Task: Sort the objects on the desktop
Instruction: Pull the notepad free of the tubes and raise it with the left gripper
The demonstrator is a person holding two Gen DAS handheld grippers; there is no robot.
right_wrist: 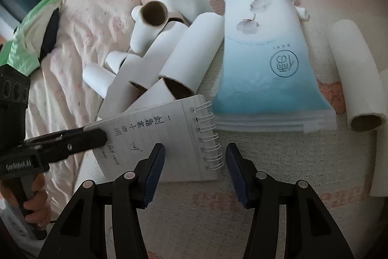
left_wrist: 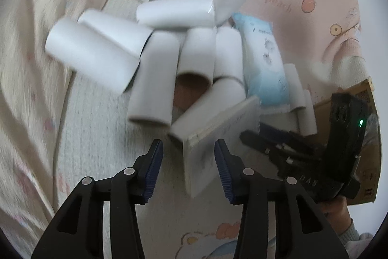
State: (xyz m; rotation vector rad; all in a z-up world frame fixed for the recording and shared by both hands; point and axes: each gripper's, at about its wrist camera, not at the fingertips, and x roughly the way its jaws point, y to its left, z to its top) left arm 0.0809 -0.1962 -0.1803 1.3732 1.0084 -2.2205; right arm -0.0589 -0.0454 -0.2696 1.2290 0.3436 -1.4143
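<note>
A spiral notepad [right_wrist: 165, 137] with handwriting lies tilted on the mat in front of a pile of white cardboard tubes [right_wrist: 191, 52]. In the left wrist view the notepad [left_wrist: 218, 135] stands edge-on between my open left fingers, and my left gripper [left_wrist: 188, 154] straddles its near edge without clamping it. In the right wrist view the left gripper's fingers [right_wrist: 80, 137] lie over the notepad's left edge. My right gripper [right_wrist: 195, 157] is open and empty, hovering over the notepad's spiral side. A blue-and-white pouch [right_wrist: 266, 60] lies right of the tubes.
A pink cartoon-print mat [right_wrist: 242, 210] covers the surface. A cream blanket [left_wrist: 29, 64] lies left. More tubes [right_wrist: 356, 74] lie at the right. A cardboard box [left_wrist: 363, 137] stands behind the right gripper. A green bag [right_wrist: 31, 33] sits far left.
</note>
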